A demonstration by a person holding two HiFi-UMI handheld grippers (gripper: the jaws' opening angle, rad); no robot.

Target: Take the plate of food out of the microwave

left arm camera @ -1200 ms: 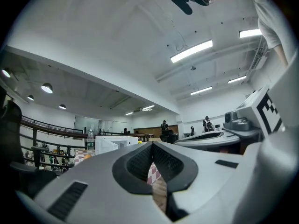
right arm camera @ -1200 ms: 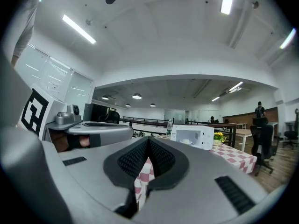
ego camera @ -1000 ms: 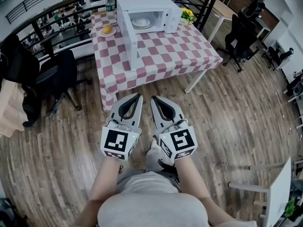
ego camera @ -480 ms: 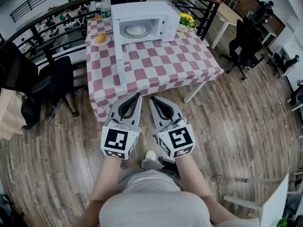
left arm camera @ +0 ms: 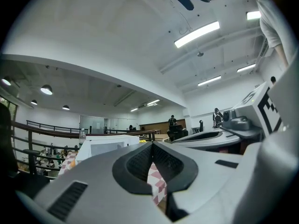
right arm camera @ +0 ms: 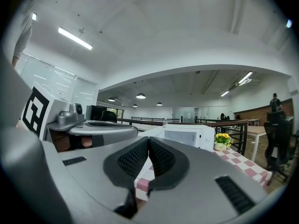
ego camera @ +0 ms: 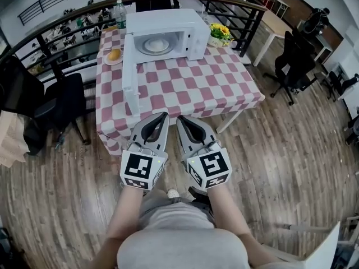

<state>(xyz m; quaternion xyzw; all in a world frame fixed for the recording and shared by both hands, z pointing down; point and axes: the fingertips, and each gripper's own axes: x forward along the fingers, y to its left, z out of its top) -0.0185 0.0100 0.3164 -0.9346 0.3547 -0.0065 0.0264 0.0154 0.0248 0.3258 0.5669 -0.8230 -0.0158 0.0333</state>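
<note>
Head view, lower centre: the person's forearms extend up the frame, each bearing a gripper with a marker cube. The left gripper [ego camera: 164,115] and the right gripper [ego camera: 181,118] lie side by side, close but apart, both level and pointing toward the table. In each gripper view the ribbed pads are pressed together at the tips with nothing between them; both are empty.

Middle of the frame: a wooden floor [ego camera: 280,150], then the table [ego camera: 190,88] under a red-and-white checked cloth, its near edge just beyond the gripper tips.

Upper centre: the white microwave [ego camera: 193,29] stands at the table's far side, its door [ego camera: 130,66] swung open toward the left. The plate of food [ego camera: 156,45] sits inside the cavity, carrying a pale mound.

Upper left of the microwave: a small plate with a round orange item [ego camera: 114,55] and a water bottle [ego camera: 119,10]. To its right: yellow flowers [ego camera: 220,32]. A dark railing [ego camera: 67,10] curves behind the table.
</note>
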